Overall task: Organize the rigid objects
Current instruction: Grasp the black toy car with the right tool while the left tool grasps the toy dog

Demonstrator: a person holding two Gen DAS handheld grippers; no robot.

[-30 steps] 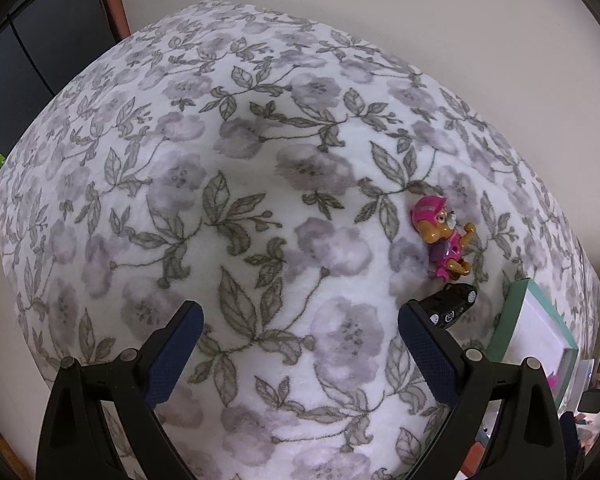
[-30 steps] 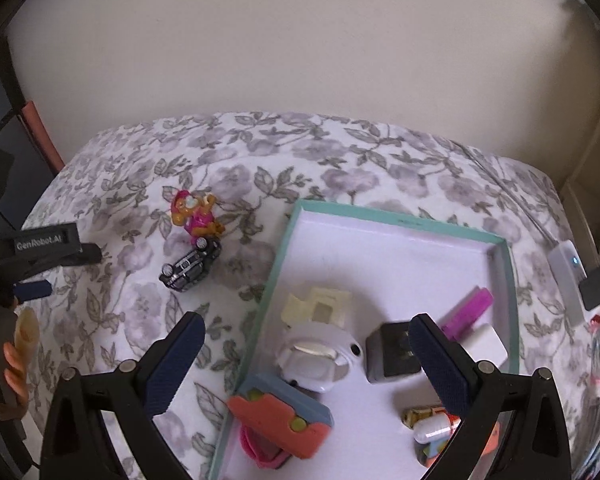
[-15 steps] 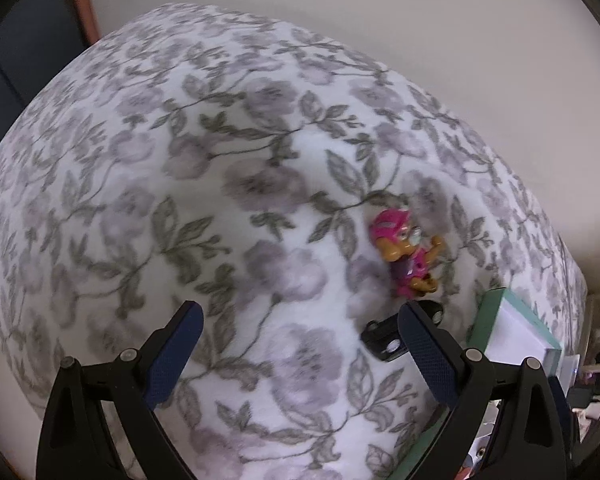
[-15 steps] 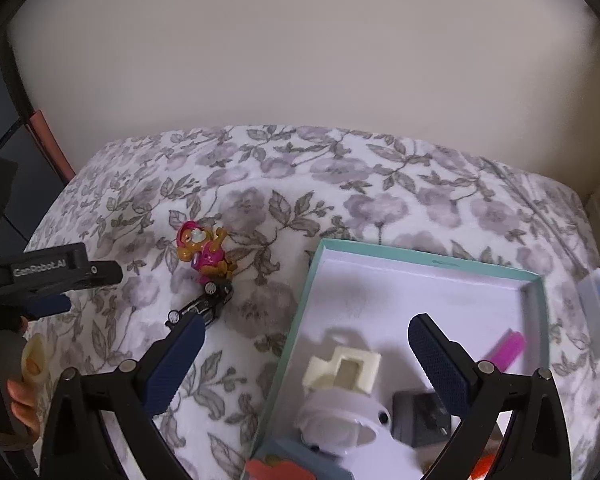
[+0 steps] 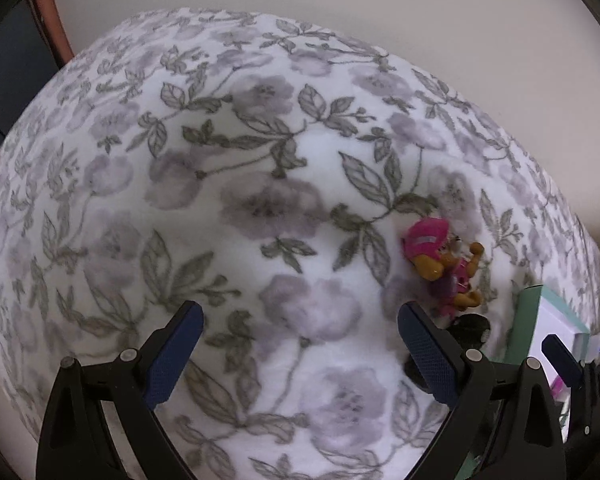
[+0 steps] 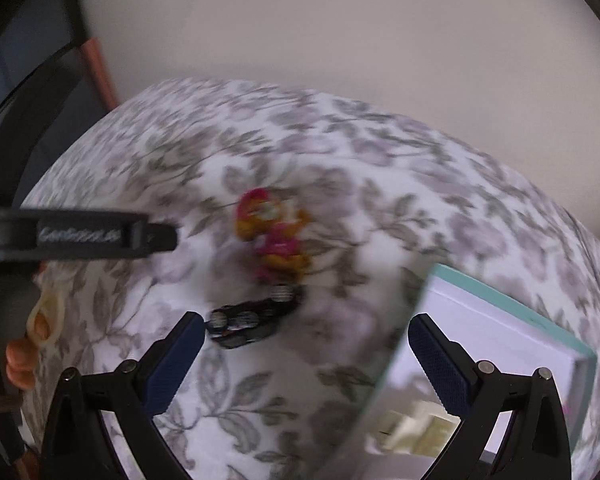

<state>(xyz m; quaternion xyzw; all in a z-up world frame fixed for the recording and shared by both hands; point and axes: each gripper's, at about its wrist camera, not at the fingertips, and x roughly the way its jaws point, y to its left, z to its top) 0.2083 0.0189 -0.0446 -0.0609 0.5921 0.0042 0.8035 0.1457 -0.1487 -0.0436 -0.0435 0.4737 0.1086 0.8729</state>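
A pink and orange toy figure (image 5: pixel 444 264) lies on the floral cloth, also seen blurred as the figure (image 6: pixel 274 236) in the right wrist view. A small black toy car (image 6: pixel 252 316) lies just below it; the car (image 5: pixel 470 330) is partly hidden behind my left gripper's right finger. My left gripper (image 5: pixel 298 354) hangs open over bare cloth, left of the toys. My right gripper (image 6: pixel 304 360) is open, the car near its left fingertip. The teal-rimmed white box (image 6: pixel 512 304) lies to the right, a cream piece (image 6: pixel 416 428) in it.
The floral-covered surface (image 5: pixel 240 200) ends at a plain wall behind. A dark cabinet with a reddish edge (image 5: pixel 56 20) stands at the left. A hand (image 6: pixel 20 360) holds the left gripper body (image 6: pixel 80 234) at the left of the right wrist view.
The right gripper has swung left and forward from over the box toward the car and figure. The left gripper has shifted, and the toys now sit by its right finger.
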